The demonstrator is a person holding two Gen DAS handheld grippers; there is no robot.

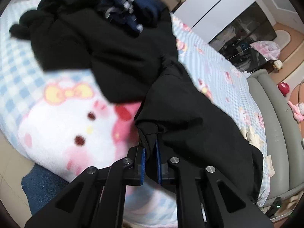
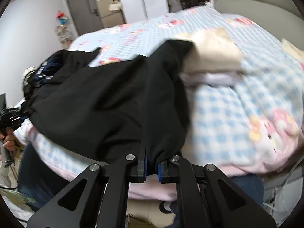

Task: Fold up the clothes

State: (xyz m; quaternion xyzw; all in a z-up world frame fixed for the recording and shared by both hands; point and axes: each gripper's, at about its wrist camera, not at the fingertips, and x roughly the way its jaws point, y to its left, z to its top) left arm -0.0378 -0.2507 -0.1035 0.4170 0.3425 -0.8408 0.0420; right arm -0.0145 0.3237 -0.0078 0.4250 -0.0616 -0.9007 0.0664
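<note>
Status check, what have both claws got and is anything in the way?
Left claw shut on black garment. Right claw shut on same garment, lifted over bed. Navy garment lying on its far end; folded cream pile alongside.

black garment (image 1: 121,60), blue-checked blanket (image 2: 218,102)

Each gripper (image 1: 151,150) (image 2: 152,163) has black linkage arms, silver round screws and blue finger pads (image 1: 143,158).

Both grippers — left (image 1: 151,152), right (image 2: 152,163) — fingers pinched on cloth.
</note>
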